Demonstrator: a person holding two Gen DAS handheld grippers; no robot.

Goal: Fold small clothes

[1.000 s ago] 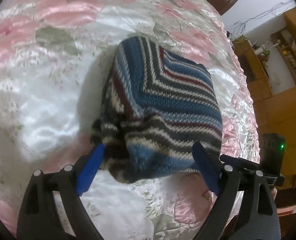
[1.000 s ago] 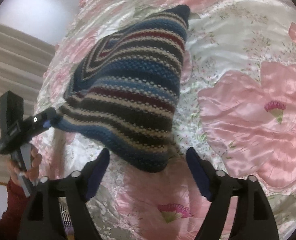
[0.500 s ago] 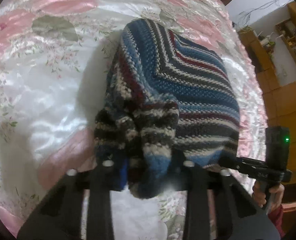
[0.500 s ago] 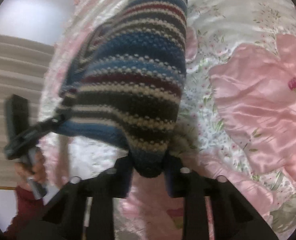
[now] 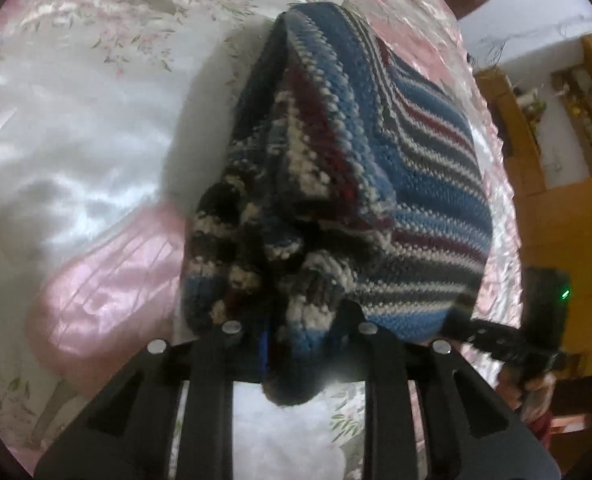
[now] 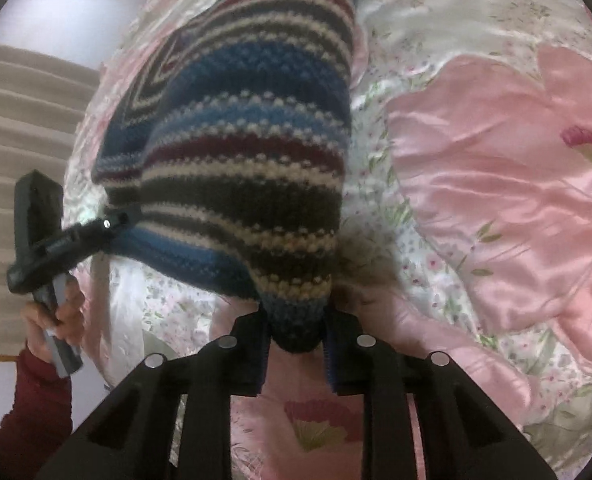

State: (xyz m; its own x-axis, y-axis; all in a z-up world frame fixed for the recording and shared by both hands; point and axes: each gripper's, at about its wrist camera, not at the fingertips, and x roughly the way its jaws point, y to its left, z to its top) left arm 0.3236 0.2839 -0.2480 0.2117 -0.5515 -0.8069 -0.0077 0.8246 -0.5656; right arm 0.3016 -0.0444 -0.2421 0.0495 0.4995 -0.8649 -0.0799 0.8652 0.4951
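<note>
Pink satin bedspread | striped knit garment – bunched, lifted | left tool, right tool – both clamping its corners

A home bedroom is shown. The work surface is formed by a bed covered with a glossy satin bedspread, printed with large pink flowers and small leaf sprigs. Beside it, wooden shelving crowded with small household items (too blurred to be identified) is seen against a pale wall. In the right wrist view, a beige pleated curtain is visible.
</note>
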